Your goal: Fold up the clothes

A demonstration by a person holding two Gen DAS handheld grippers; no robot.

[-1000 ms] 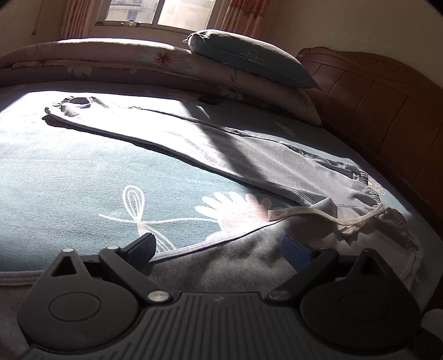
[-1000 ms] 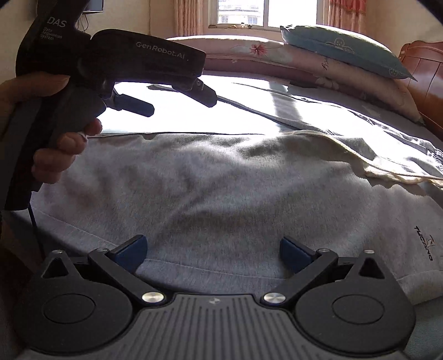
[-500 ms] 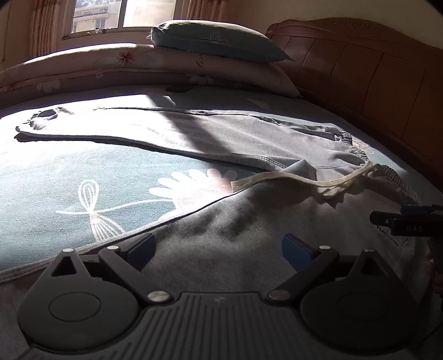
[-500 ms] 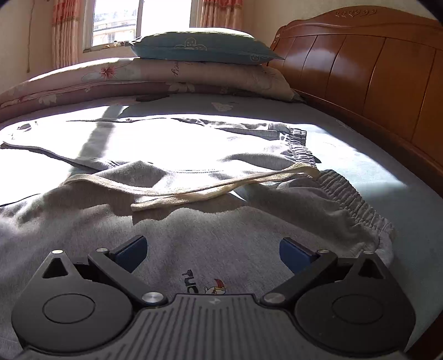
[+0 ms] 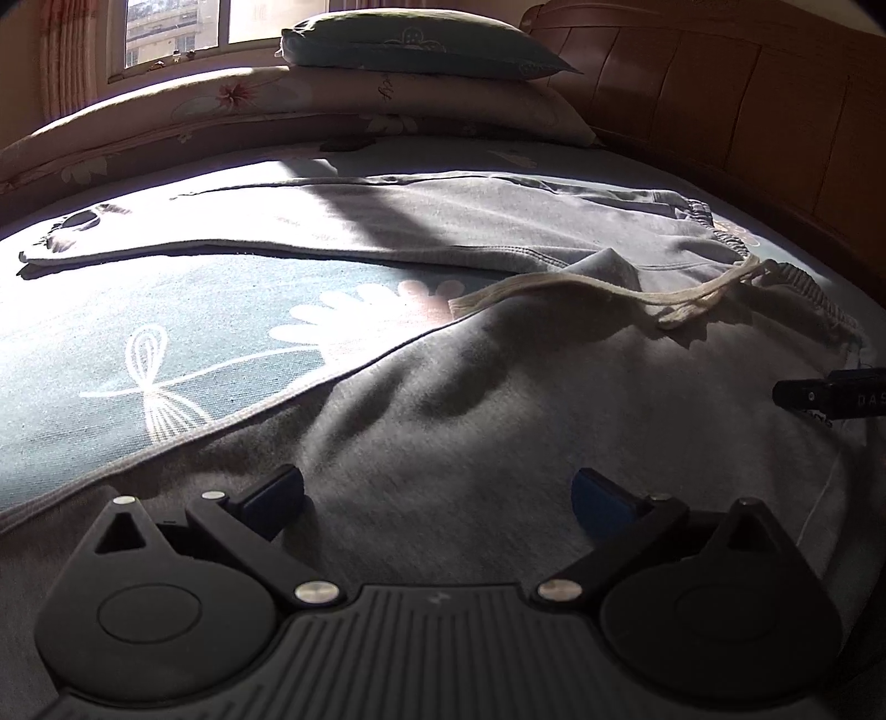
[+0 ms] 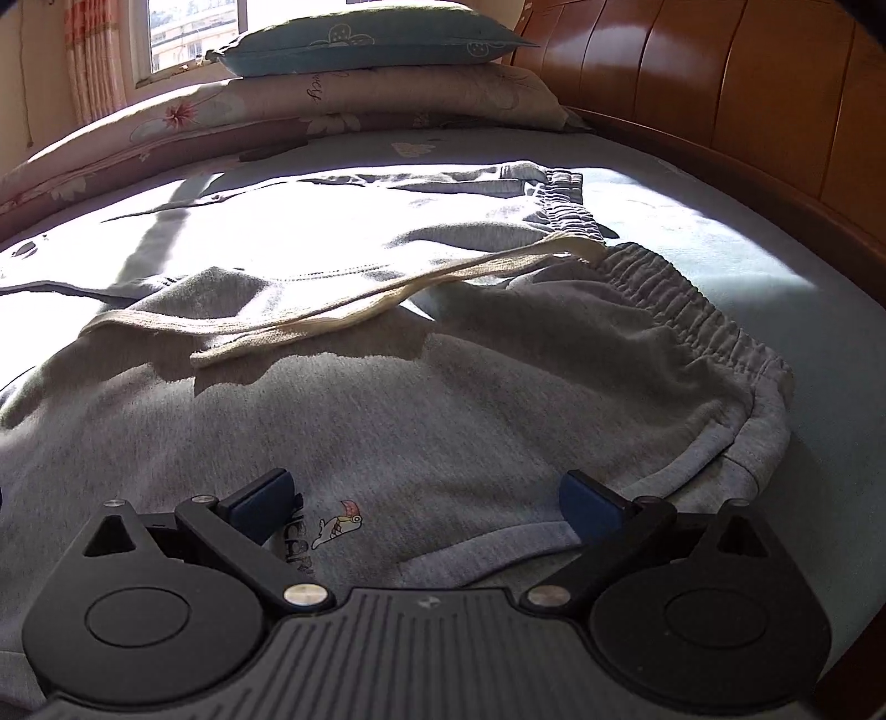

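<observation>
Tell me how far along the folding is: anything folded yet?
Done: the grey sweatpants are only spread across the bed, legs apart, no fold visible. In hand: nothing; the left gripper and right gripper hover open over the near leg. Left: the whole fold. The cream drawstring lies loose across the fabric and probably needs tucking first.

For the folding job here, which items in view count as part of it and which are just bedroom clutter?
Job: grey sweatpants, their cream drawstring, left gripper and right gripper, both open.

Lying about: teal pillow, floral quilt, wooden headboard.
</observation>
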